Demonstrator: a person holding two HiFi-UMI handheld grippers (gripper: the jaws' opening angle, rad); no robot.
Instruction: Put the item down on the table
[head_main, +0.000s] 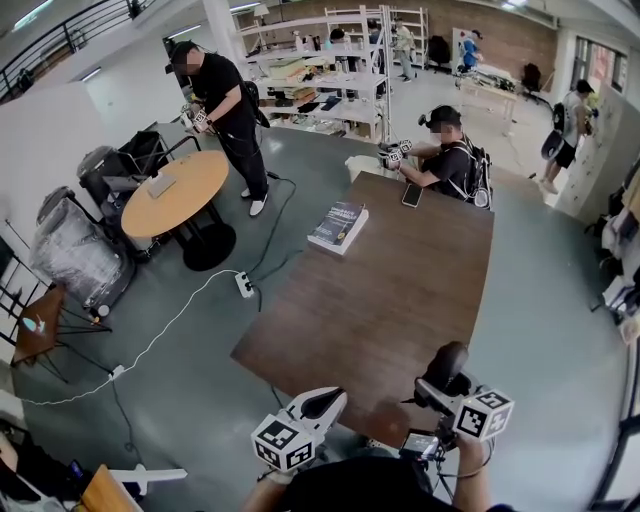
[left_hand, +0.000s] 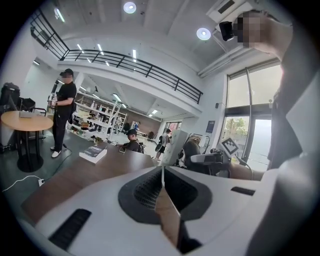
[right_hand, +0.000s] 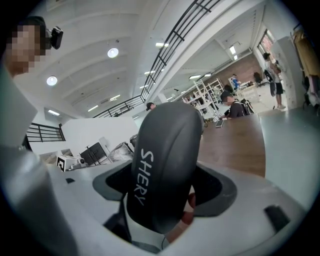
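The right gripper (head_main: 446, 392) has its jaws closed on a dark grey item (right_hand: 165, 165). The item is long and round at the end. Its long side runs the same way as the jaws, and its round end points away from the person, toward the far end of the brown table (head_main: 400, 290). It is held up over the near end of the table and does not lie on it.

The left gripper (left_hand: 162, 186) has its jaws pressed together with nothing between them. It is just left of the right gripper, at the near edge of the table.

Only the right gripper view shows the white letters SHERY along the item. Only the head view shows where the item sits over the table.

Far along the table lies a book (head_main: 338, 226), and further still a phone (head_main: 411, 195). A person (head_main: 445, 160) sits at the far end. Far left stands a round table (head_main: 175, 193).
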